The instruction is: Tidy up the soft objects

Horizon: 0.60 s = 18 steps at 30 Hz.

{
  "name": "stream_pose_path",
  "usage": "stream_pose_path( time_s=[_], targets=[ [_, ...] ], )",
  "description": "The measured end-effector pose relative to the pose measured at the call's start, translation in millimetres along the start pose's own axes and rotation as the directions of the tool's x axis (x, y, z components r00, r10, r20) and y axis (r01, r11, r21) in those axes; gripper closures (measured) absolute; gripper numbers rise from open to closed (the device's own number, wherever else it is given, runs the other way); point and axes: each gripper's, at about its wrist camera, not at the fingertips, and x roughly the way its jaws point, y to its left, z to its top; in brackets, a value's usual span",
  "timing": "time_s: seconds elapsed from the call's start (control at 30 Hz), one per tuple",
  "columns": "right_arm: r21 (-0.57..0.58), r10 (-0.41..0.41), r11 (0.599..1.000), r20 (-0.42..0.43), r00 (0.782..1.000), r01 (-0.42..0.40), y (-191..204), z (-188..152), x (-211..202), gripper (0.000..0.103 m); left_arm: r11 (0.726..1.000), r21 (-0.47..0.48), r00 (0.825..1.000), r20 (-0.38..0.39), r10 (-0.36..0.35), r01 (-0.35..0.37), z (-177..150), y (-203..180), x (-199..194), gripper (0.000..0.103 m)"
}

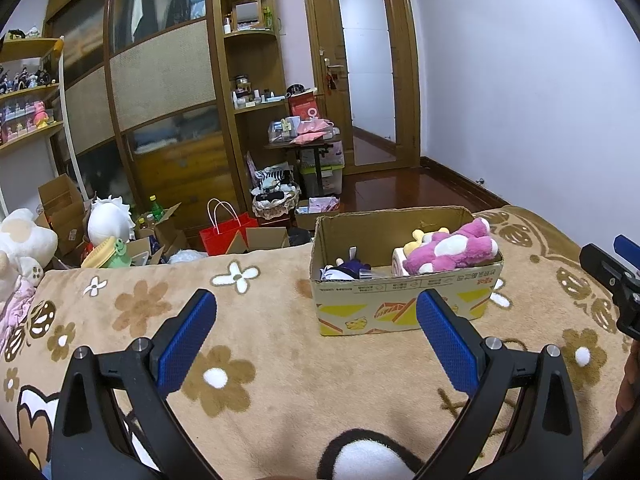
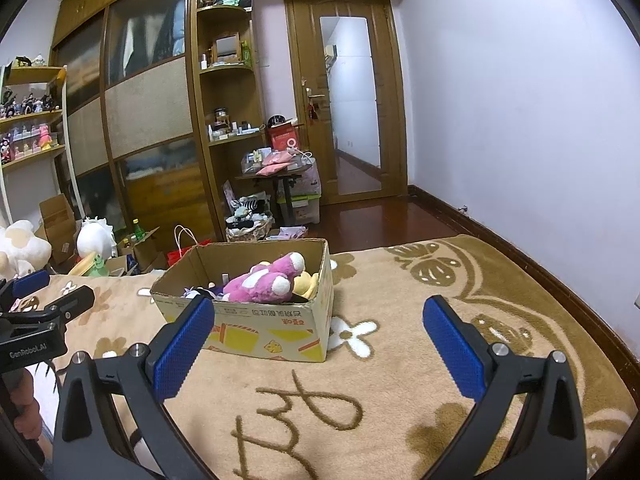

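An open cardboard box (image 1: 404, 304) stands on the tan flowered blanket (image 1: 260, 320). It holds a pink and white plush (image 1: 456, 248), a yellow plush (image 1: 416, 245) and a dark purple toy (image 1: 352, 268). My left gripper (image 1: 316, 332) is open and empty, low over the blanket just short of the box. In the right wrist view the box (image 2: 260, 328) is ahead on the left with the pink plush (image 2: 264, 280) inside. My right gripper (image 2: 318, 340) is open and empty beside the box's right end. Each gripper shows at the edge of the other's view.
A white plush (image 1: 24, 240) lies at the blanket's far left edge. Beyond the bed the floor holds cardboard boxes, a red bag (image 1: 228, 228), a basket (image 1: 276, 200) and a small table (image 1: 308, 140). A wardrobe and a wooden door (image 1: 364, 68) stand behind.
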Motion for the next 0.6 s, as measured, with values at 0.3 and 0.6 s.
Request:
stream_pose_path(
  time_s=[0.3, 0.6],
  targets=[
    [-0.002, -0.004, 1.0, 0.002, 1.0, 0.004, -0.4, 0.0, 0.6, 0.0, 1.0, -0.001, 1.0, -0.001, -0.001, 0.001, 0.1, 0.3, -0.1, 0.004],
    [-0.002, -0.002, 1.0, 0.001, 1.0, 0.002, -0.6, 0.0, 0.8, 0.0, 1.0, -0.002, 1.0, 0.0, -0.001, 0.001, -0.1, 1.0, 0.0, 0.004]
  ],
)
